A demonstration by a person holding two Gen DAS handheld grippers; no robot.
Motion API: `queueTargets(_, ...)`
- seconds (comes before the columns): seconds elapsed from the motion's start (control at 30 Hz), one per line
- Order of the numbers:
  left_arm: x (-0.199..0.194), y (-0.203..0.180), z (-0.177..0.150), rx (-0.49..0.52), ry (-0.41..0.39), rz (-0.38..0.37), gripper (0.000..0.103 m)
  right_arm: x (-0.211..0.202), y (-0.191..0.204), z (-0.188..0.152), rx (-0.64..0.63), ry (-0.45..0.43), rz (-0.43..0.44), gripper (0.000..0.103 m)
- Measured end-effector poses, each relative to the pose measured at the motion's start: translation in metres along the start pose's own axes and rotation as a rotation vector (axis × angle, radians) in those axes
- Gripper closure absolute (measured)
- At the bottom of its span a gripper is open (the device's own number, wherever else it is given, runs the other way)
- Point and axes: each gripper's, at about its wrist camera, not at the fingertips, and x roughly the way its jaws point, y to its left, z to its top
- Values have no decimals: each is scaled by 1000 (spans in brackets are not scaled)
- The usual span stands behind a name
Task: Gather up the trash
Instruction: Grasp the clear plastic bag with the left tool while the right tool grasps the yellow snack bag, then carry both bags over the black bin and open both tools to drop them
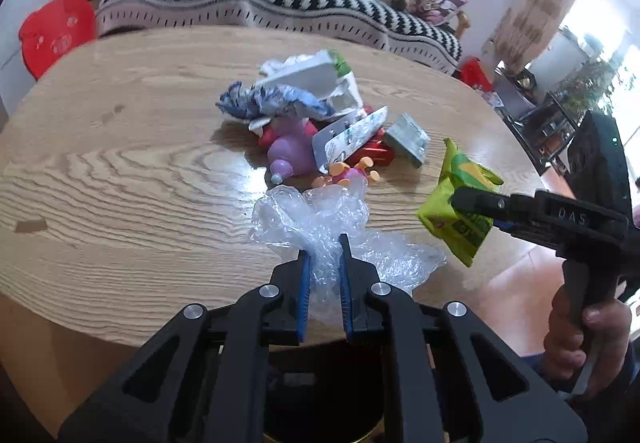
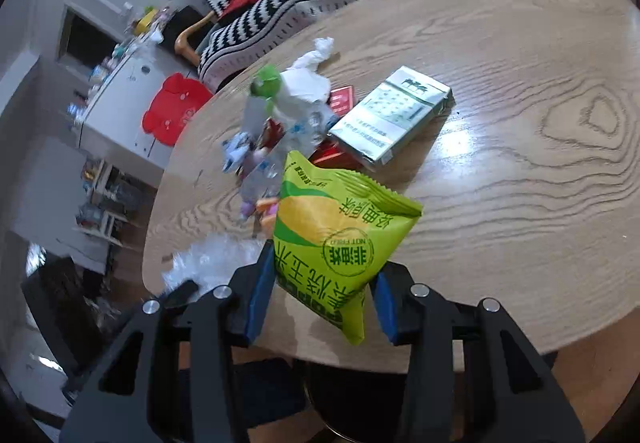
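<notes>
**Clear film, green packet: two pieces in hand**

Clear plastic wrap (image 1: 320,227), near edge of the table (image 1: 120,147): my left gripper (image 1: 325,243) pinches its crumpled neck. I should lift slowly, since loose film trails on the wood. Central heap (image 1: 320,115): wrappers and toys, uncollected. Green snack bag (image 2: 336,235), over the near edge: my right gripper (image 2: 320,271) clamps its lower half. I'd keep it squeezed until over the bin.
</notes>
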Motion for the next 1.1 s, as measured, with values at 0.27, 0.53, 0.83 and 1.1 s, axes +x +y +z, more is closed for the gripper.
queueTargets(0.27,-28,-7,-52,114,23,10,91,-26,41,-72,-202,9,-76,58)
queueTargets(0.53,-10,-12,-121,166,189,-11,91,-5,33,-151,-251,167,-144,58)
queueTargets(0.83,11,-13,-134,176,265,4,91,9,18,-164,-217,239,-193,58)
queueTargets(1.1,24,-20,-133,192,299,12,91,18,21,-167,-232,265,-192,58)
